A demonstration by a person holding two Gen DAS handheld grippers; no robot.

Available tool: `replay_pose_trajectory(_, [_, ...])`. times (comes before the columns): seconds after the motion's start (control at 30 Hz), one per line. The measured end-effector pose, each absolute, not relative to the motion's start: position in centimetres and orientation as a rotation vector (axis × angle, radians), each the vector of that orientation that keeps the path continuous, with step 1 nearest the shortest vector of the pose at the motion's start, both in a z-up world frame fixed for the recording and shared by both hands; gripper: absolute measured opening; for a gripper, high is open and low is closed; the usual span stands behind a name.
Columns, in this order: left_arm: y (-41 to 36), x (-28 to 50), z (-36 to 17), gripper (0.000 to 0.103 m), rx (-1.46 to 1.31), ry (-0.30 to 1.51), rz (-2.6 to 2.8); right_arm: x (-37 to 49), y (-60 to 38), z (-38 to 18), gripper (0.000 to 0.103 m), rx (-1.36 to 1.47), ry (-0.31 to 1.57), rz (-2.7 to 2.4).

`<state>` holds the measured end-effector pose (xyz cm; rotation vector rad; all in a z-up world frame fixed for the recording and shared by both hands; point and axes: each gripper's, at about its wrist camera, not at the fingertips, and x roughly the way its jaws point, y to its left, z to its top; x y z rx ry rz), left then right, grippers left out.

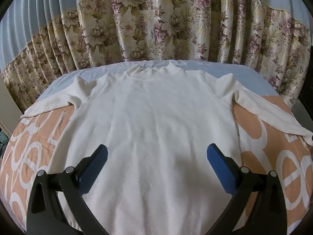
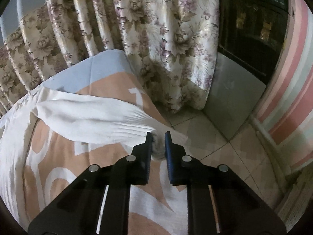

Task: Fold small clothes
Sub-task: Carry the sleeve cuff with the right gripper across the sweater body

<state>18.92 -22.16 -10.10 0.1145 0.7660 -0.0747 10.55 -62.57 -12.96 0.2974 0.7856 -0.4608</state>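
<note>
A white long-sleeved sweater (image 1: 156,107) lies face up and spread flat on the bed, collar at the far side and both sleeves stretched outward. My left gripper (image 1: 157,148) hovers over the lower body of the sweater, its blue pads wide apart with nothing between them. In the right wrist view, my right gripper (image 2: 158,135) is at the bed's right edge, shut on the cuff end of the right sleeve (image 2: 93,121). The cuff is bunched between the pads, and pleats fan out from the grip.
The bed cover (image 2: 58,156) is peach with large white letters and a pale blue far strip. A floral curtain (image 1: 156,29) hangs right behind the bed. Right of the bed are tiled floor (image 2: 225,137), a dark cabinet (image 2: 252,29) and a striped wall (image 2: 289,98).
</note>
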Motion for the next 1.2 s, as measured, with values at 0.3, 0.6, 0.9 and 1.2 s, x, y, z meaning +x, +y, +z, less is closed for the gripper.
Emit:
replay_pose_trajectory(0.3, [-21.4,20.9,-9.6,0.102,0.112,0.772,-0.053,11.3,-60.6,-11.1,0.011,0.241,0.763,-0.430])
replay_pose_trajectory(0.6, [-20.3,22.5,-9.5,0.102,0.107,0.784,-0.031,12.1,-58.3,-9.6,0.011,0.117,0.753,-0.485])
replay_pose_trajectory(0.9, [-17.6,25.0,-8.7,0.102,0.108,0.780,-0.006,16.3,-53.5,-7.5,0.011,0.089,0.727,-0.405])
replay_pose_trajectory(1.2, [-11.7,27.5,-8.0,0.102,0.090,0.781,0.045,23.9,-45.3,-4.9,0.002,0.089,0.678,-0.238])
